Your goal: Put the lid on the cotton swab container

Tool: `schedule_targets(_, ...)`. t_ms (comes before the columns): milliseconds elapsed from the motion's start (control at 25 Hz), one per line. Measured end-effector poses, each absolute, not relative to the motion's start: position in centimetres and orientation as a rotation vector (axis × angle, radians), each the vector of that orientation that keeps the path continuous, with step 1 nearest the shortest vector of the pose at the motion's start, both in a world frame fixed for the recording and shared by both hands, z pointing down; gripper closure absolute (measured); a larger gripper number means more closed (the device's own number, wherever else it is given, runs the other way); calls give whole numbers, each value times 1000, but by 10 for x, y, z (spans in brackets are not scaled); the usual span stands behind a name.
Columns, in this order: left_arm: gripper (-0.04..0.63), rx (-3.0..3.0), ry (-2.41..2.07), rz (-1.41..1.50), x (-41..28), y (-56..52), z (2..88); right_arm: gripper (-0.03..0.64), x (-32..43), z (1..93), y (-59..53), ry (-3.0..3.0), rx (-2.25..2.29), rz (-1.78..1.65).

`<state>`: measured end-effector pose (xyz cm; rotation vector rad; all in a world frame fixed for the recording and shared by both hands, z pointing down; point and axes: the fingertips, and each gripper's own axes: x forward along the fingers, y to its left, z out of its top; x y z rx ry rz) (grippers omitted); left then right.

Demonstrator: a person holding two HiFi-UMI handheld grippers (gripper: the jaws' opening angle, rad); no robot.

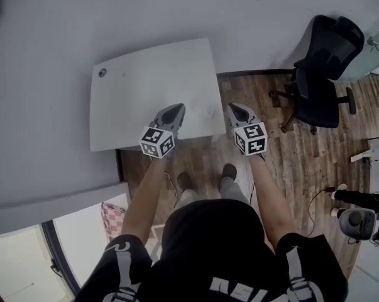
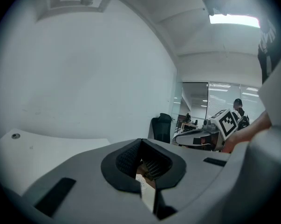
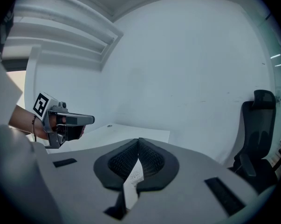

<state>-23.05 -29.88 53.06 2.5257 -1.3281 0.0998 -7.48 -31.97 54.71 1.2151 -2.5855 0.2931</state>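
No cotton swab container or lid shows in any view. The white table (image 1: 151, 74) has a bare top, with only a small round grommet (image 1: 102, 73) near its far left corner. My left gripper (image 1: 176, 109) hovers over the table's near edge, its jaws closed together with nothing between them (image 2: 141, 142). My right gripper (image 1: 236, 108) is level with it just off the table's right corner, also shut and empty (image 3: 139, 140). Each gripper appears in the other's view: the right gripper (image 2: 203, 135) and the left gripper (image 3: 68, 122).
A black office chair (image 1: 324, 68) stands on the wood floor (image 1: 302, 156) to the right of the table. A white wall (image 3: 187, 69) runs behind the table. A grey device (image 1: 365, 224) and cables lie at the far right.
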Motion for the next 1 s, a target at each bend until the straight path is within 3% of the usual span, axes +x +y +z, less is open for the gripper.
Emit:
schedule_targets(480,571,2502,-1244,185,-230,-319,597,603,-80,587,-319,-2576,1222,277)
schedule_targets(640,571,2488,-1205,217,-230,-328,628,558,-88,608,-318,-2585,1196,293)
schedule_targets(800,571,2448,-1166,193,-227,-336,655,441,-100,635,-315,-2607,1141,323)
schedule_targets(1000,571,2448,-1106,203,-223,-346,689,388,-104,673,-322,-2577,1186,336)
